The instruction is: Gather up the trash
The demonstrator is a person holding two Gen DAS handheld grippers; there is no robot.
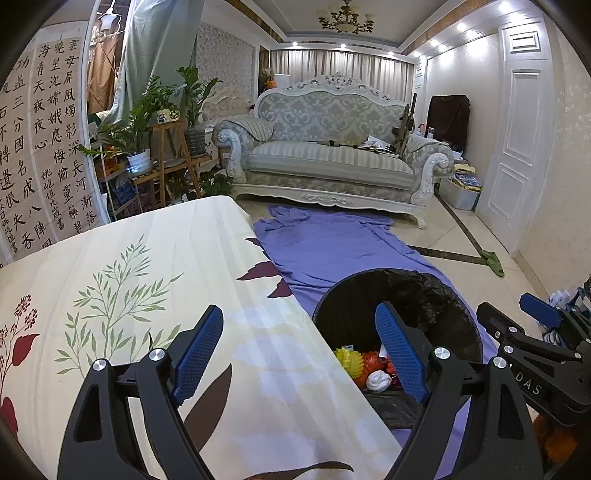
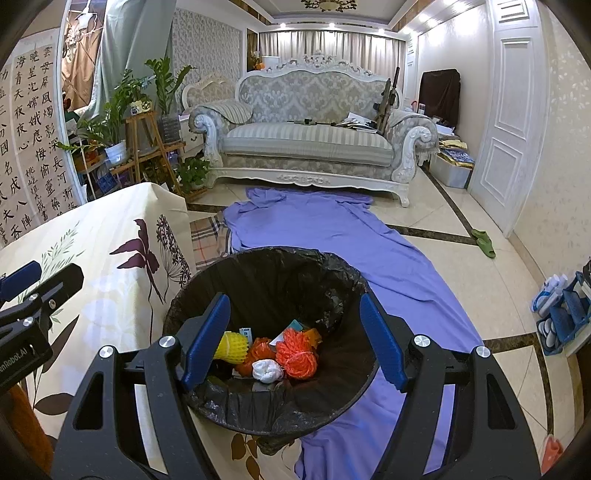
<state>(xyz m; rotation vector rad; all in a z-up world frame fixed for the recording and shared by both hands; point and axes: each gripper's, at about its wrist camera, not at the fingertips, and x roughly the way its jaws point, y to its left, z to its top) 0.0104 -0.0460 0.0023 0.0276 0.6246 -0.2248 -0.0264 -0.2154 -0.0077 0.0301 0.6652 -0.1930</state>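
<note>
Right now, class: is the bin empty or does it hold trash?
Holds trash: the bin contains orange netting, a white wad, and yellow foam.

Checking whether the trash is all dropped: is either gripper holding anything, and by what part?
Nothing is held. The left gripper and right gripper are both open and empty above the bin.

A home's living room: an ornate carved sofa faces me, a chandelier overhead, potted plants on wooden stands, calligraphy sheets (hung like wallpaper), curtains behind.
</note>
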